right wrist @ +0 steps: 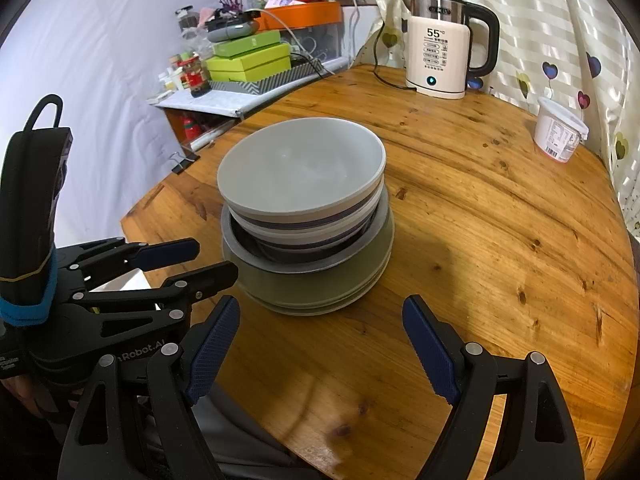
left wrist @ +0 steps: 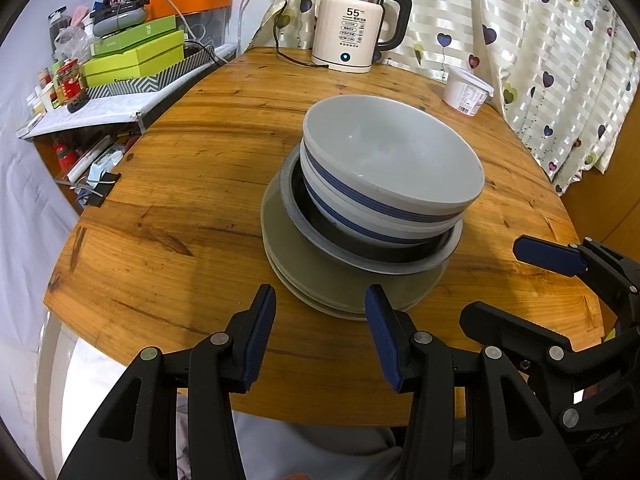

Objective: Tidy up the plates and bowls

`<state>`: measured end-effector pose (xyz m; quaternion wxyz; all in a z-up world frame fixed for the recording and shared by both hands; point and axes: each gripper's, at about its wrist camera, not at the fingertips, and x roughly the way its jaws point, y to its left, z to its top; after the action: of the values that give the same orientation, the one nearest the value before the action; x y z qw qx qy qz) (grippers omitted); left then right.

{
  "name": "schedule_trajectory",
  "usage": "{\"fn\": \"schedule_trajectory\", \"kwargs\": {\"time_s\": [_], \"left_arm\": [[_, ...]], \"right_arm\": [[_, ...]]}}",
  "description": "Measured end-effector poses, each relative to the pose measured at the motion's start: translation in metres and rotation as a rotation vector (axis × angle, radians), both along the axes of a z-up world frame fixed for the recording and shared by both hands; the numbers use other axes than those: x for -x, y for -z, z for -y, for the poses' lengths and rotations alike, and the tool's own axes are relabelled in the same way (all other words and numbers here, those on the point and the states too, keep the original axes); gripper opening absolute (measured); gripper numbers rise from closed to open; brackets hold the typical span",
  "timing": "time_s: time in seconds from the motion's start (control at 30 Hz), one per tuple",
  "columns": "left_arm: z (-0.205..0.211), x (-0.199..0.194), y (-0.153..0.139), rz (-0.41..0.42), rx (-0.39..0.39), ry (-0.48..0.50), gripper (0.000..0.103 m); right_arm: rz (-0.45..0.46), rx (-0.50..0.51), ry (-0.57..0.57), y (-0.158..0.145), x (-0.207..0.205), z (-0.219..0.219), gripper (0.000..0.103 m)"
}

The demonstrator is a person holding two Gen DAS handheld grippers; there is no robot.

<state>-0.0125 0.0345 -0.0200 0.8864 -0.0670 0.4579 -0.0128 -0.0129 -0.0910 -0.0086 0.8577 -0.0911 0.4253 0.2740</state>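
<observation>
A stack of dishes stands near the middle of a round wooden desk (left wrist: 192,184): a white bowl (left wrist: 394,160) with blue bands sits on top, nested in a second banded bowl, inside a dark pan (left wrist: 372,248) with a grey rim, all on a pile of grey-green plates (left wrist: 312,280).

The left gripper (left wrist: 320,336) hovers over the near edge of the desk, its blue-padded fingers (left wrist: 260,336) moderately apart and empty. The stack lies just ahead of them and a little right; the right fingertip overlaps the plates' near rim in the view, though contact cannot be told.

The right gripper (right wrist: 320,350) is beside it, fingers (right wrist: 430,354) spread wide and holding nothing. From its camera the stack sits straight ahead, between the lines of the two fingers but clear beyond their tips.

At the far edge stand a kettle (right wrist: 440,56) and a white tub (right wrist: 558,130), well apart from the stack.
</observation>
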Motion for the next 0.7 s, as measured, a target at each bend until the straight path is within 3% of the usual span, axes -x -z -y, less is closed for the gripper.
{"fn": "schedule_trajectory", "kwargs": {"time_s": [0.7], "left_arm": [[0.0009, 0.0001, 0.0014, -0.002, 0.005, 0.005, 0.048]], "right_arm": [[0.001, 0.0, -0.003, -0.0025, 0.0017, -0.0034, 0.084]]}}
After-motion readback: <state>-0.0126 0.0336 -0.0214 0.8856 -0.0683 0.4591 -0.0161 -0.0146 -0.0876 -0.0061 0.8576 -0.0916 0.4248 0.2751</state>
